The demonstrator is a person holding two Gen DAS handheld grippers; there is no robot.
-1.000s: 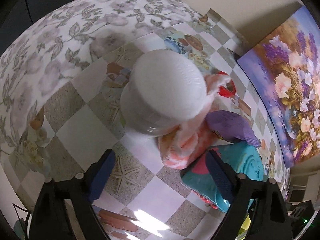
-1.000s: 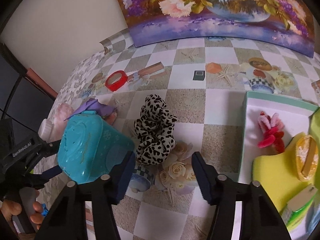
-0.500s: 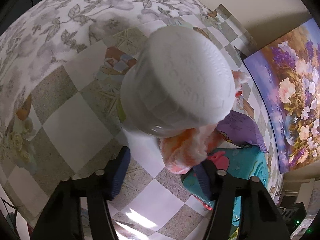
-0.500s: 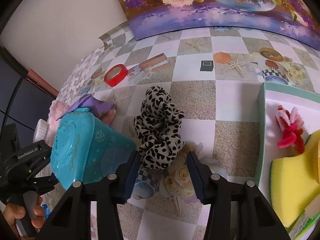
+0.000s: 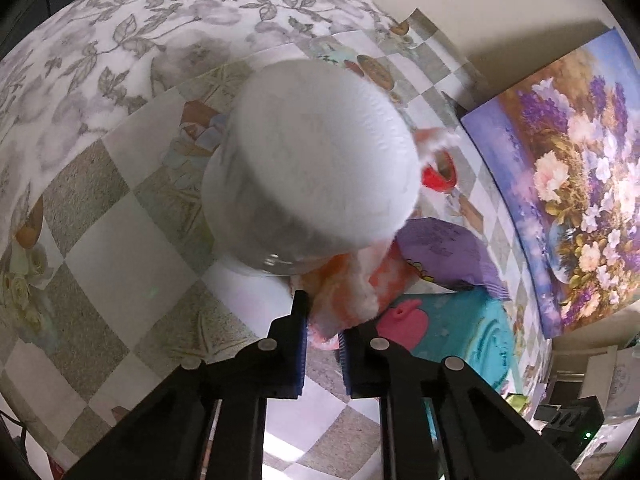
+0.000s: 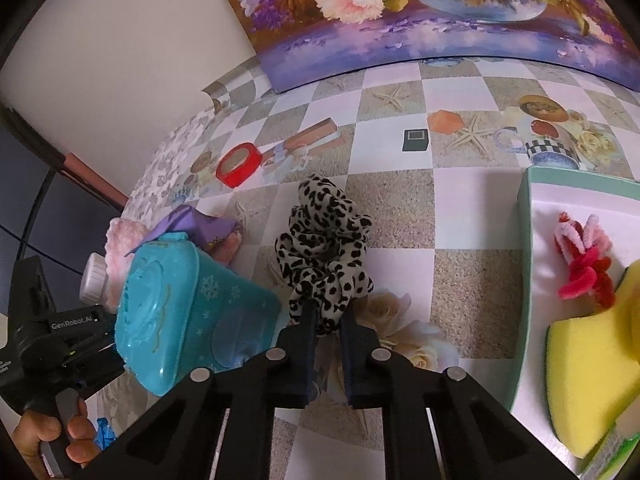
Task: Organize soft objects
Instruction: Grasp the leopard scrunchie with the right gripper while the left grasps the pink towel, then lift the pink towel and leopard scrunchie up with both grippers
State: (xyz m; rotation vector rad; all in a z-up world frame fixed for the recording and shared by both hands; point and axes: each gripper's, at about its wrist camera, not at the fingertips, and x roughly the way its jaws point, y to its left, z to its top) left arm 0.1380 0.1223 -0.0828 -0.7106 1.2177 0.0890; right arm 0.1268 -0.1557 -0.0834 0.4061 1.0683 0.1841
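Left gripper [image 5: 322, 322] is clamped on the fluffy orange cloth [image 5: 352, 292]; right gripper [image 6: 328, 322] is closing on the leopard scrunchie [image 6: 326, 256]; lift both slowly, clear of the white-capped jar [image 5: 316, 168].

Closing fingers [image 6: 310, 320] pinching leopard scrunchie [image 6: 326, 256]

On my worktop [image 6: 400, 216], under its chequered cloth, a red tape roll [image 6: 239, 164] lies near the back left and a small dark square box [image 6: 415, 140] sits further right. A flower painting [image 6: 432, 12] leans against the wall behind them. A teal plastic box [image 6: 180, 312] lies tilted, beside a white-capped bottle [image 5: 316, 176].
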